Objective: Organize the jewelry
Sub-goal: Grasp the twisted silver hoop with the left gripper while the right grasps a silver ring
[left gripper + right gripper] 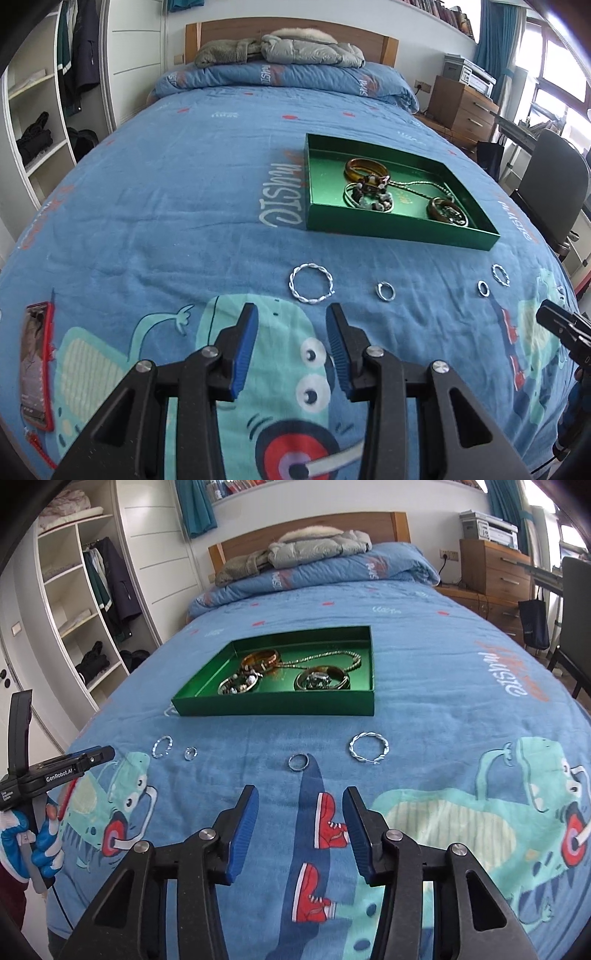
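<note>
A green tray [388, 223] [273, 705] lies on the bed and holds amber bangles [366, 168], a beaded bracelet [369, 192] and a silver chain [321, 659]. In front of it on the cover lie a twisted silver bangle [311, 283] [369, 747], a silver ring [385, 290] [298, 761], a small ring [483, 288] [190, 753] and a small twisted hoop [500, 275] [162, 746]. My left gripper [291, 314] is open and empty, just short of the twisted bangle. My right gripper [300, 797] is open and empty, just short of the silver ring.
The bed has a blue cartoon-print cover [166, 221]. Folded jackets [280, 46] lie at the headboard. An open wardrobe [77, 602] stands on the left. A wooden dresser [495, 568] and a dark chair [550, 184] stand on the right.
</note>
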A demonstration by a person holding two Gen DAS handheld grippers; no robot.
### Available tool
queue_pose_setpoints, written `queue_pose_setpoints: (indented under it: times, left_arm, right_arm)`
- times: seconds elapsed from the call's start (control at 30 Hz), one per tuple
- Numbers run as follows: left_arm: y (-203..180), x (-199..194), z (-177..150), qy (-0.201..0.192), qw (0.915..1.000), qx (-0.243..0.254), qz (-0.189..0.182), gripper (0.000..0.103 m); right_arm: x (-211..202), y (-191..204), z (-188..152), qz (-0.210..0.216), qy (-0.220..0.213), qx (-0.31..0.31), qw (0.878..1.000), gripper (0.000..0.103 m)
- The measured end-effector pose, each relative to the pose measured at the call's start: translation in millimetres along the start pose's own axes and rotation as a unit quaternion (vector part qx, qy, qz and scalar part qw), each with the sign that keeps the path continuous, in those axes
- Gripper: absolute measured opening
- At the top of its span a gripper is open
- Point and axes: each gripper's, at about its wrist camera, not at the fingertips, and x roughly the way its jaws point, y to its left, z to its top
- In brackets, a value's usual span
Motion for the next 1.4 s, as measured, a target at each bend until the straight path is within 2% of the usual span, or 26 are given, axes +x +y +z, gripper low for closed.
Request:
queue_pose_setpoints:
  times: [0.27,0.47,0.67,0.77,0.83,1.0,1.3,1.4]
  left_arm:
    - [3,52,13,0.023,0.9997,0.003,0.002,0.036]
    - [3,72,14,0.034,0.9994,0.004,0.003,0.036]
    - [-1,80,14,0.031,0.9993,0.019,0.012,0.036]
    - [-10,83,12,0.033,0.9979,0.048,0.03,0.035]
    - [-14,85,12,0.038,0.9969,0.059,0.036,0.033]
    - [-20,91,17,0.064,0.9949,0.072,0.031,0.021]
    - [-25,104,30,0.13,0.9869,0.091,0.026,0.016]
    - [-32,104,30,0.13,0.9862,0.096,0.035,0.007]
  right_arm:
    - [53,5,8,0.002,0.027,-0.013,1.0,0.047]
    - [75,10,12,0.002,0.039,-0.027,0.999,0.046]
    - [89,12,14,-0.005,0.045,-0.04,0.998,0.037]
    - [94,11,15,-0.007,0.045,-0.045,0.998,0.034]
    - [98,11,16,-0.011,0.046,-0.049,0.998,0.03]
    - [103,8,20,-0.004,0.063,-0.048,0.997,0.029]
    - [114,6,37,0.004,0.131,-0.047,0.99,0.029]
    - [115,7,39,-0.001,0.137,-0.045,0.99,0.021]
